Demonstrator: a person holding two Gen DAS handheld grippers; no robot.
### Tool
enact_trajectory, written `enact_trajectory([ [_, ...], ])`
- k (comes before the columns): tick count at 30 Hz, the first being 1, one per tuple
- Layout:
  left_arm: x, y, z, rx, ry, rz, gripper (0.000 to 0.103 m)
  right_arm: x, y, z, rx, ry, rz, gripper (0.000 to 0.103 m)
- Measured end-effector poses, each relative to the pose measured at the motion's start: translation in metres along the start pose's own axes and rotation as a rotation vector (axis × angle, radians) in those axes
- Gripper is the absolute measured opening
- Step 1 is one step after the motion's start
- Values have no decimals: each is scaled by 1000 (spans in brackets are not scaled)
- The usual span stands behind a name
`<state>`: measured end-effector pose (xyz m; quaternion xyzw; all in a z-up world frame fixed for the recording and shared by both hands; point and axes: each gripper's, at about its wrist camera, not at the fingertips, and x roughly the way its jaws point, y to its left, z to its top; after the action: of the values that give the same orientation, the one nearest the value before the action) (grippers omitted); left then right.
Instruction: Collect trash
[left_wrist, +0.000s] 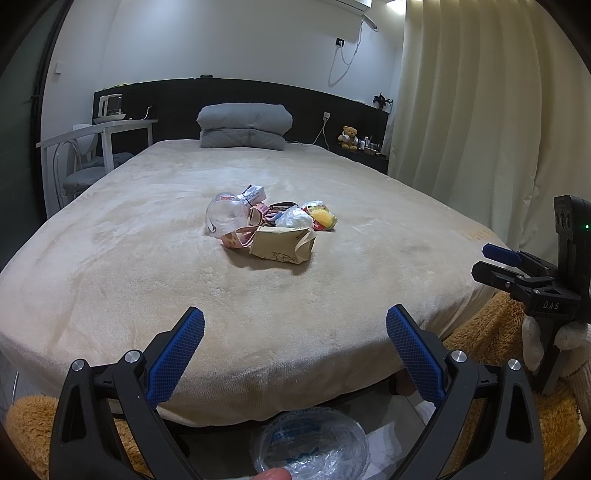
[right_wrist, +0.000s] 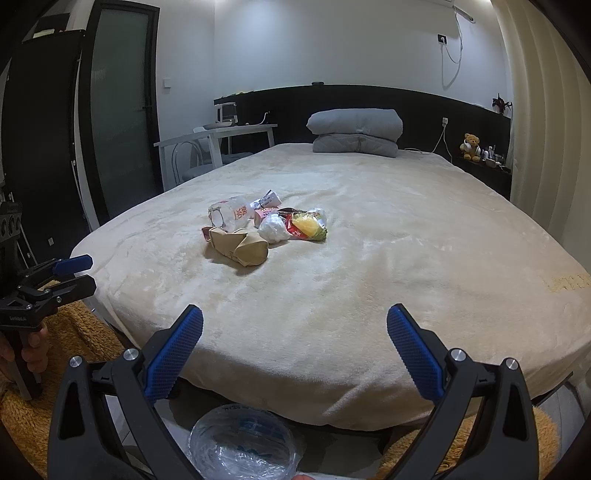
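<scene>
Both claws gape wide and empty, left claw (left_wrist: 295, 332) and right claw (right_wrist: 295, 330); the clear bottle (right_wrist: 229, 216) could roll off when nudged on this soft bed (right_wrist: 369, 258).

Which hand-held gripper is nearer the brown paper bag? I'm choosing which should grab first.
Neither clearly. The brown paper bag lies mid-bed; the left hand-held gripper and the right hand-held gripper both hover open at the foot edge, similarly far.
</scene>
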<state>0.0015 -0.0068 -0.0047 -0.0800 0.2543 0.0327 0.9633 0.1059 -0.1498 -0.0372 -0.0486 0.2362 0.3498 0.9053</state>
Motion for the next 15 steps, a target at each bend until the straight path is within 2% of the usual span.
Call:
enact_trajectory([
  [7, 8, 3, 2, -31, 31, -13, 97, 3, 3, 4, 7, 19, 60, 99],
  [15, 25, 21, 20, -90, 60, -67, 97, 40, 10, 27, -23, 107, 201, 99],
])
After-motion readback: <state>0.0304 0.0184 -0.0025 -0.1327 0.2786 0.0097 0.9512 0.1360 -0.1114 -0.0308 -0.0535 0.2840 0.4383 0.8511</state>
